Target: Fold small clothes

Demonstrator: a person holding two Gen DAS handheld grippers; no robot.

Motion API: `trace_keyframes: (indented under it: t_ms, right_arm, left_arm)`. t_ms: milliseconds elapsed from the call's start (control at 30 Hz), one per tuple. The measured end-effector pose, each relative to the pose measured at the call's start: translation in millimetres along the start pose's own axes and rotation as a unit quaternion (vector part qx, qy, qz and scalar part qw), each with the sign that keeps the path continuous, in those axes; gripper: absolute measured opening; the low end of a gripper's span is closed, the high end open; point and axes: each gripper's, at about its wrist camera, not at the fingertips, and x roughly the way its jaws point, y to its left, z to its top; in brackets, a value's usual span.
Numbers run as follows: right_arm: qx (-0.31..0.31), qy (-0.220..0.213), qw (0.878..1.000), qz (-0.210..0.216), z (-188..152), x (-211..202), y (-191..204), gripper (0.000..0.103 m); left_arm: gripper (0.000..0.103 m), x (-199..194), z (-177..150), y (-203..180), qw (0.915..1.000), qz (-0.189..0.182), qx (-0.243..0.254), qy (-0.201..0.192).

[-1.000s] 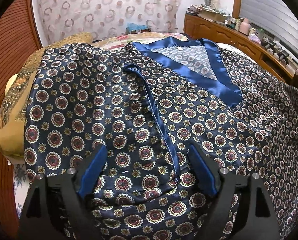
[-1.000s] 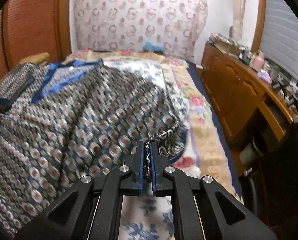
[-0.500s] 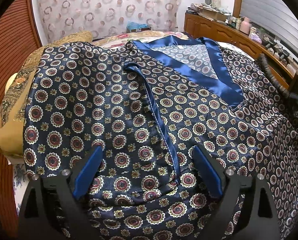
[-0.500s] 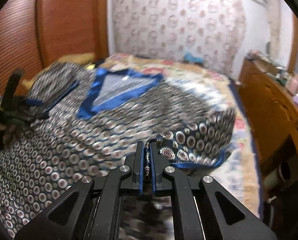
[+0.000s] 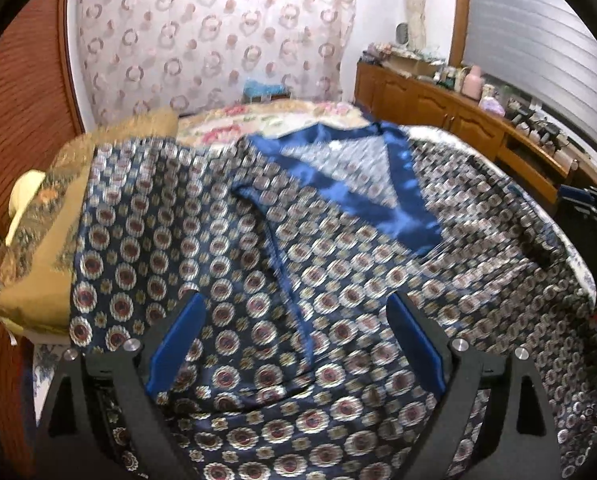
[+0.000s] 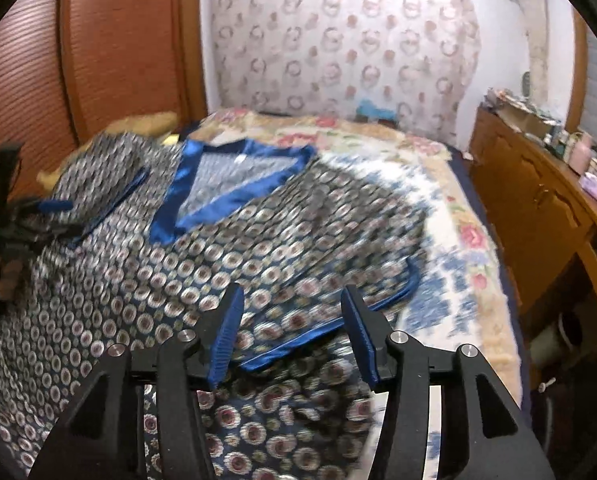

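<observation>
Both grippers hover over the patterned satin top (image 5: 258, 248) spread on the bed (image 6: 450, 200): left gripper (image 5: 294, 340) spread wide, right gripper (image 6: 290, 328) opening above a blue-trimmed sleeve edge (image 6: 330, 332), neither pinching anything.

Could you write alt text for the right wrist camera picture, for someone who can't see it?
The right gripper, its blue-padded jaws opening with nothing pinched, hovers over a folded-in sleeve of a navy medallion-print satin shirt spread on a floral bed. The left gripper shows at the left edge; a wooden cabinet stands at right.
</observation>
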Motion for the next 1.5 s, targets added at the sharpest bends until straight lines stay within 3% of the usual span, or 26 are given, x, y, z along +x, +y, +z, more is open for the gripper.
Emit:
trace_keyframes:
  t_ms: [367,733,1200,1500]
  right_arm:
    - [0.001,-0.037,0.999,-0.015,18.1,-23.3,-7.1,0.052]
    - [-0.002,-0.029,0.999,-0.018,19.5,-6.5,-15.0,0.052]
    - [0.056,0.047,0.996,-0.049,-4.7,51.2,-79.9,0.054]
    - [0.059,0.083,0.994,-0.035,-6.0,80.1,-80.1,0.05]
  left_arm:
    - [0.092,-9.1,26.7,-29.8,0.9991,-0.016,0.03,-0.025]
    - [0.092,9.2,36.9,-33.0,0.9993,-0.014,0.03,-0.017]
    - [0.093,24.5,39.9,-6.3,1.0,0.002,0.008,-0.003]
    - [0.093,28.2,38.9,9.3,1.0,0.005,-0.001,0.002]
